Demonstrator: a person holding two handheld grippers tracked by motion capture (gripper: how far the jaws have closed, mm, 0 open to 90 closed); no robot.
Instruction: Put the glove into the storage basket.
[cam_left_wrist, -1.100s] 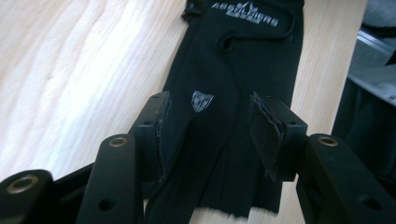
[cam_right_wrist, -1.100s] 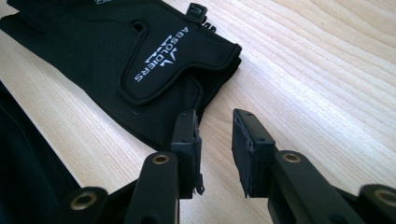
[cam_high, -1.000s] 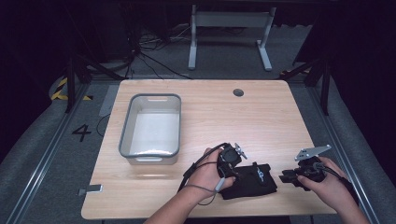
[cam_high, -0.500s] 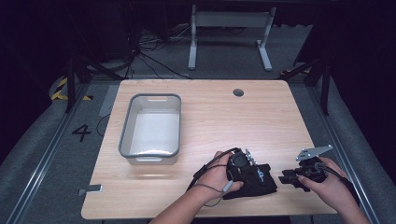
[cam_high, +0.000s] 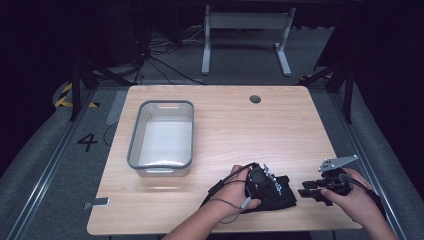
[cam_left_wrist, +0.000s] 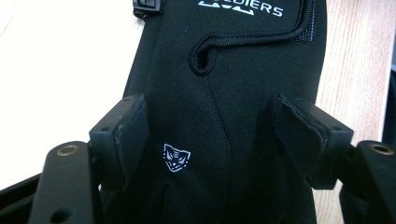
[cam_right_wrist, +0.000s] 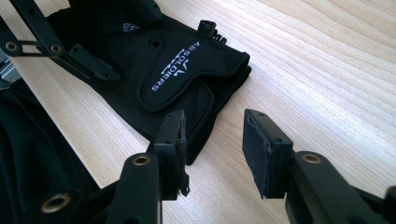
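Note:
A black glove (cam_high: 281, 194) with white lettering lies flat on the wooden table (cam_high: 280, 130) near its front edge. My left gripper (cam_high: 261, 181) is low over it. In the left gripper view the gripper (cam_left_wrist: 215, 135) has just been opening, and its pads (cam_left_wrist: 133, 140) stand apart on either side of the glove (cam_left_wrist: 219, 70) without pressing it. My right gripper (cam_high: 307, 192) sits just right of the glove. Its jaws (cam_right_wrist: 217, 144) have also just been opening; bare wood lies between them, with the glove's cuff (cam_right_wrist: 187, 79) beside one pad.
A grey plastic bin (cam_high: 162, 135) with nothing in it stands on the left half of the table. A round cable hole (cam_high: 255, 99) sits near the far edge. The left gripper's cable (cam_high: 222, 197) loops over the front of the table.
My left hand has moved right and down onto the glove. The right gripper's jaws stand wider than a second ago, and that hand has stayed in place.

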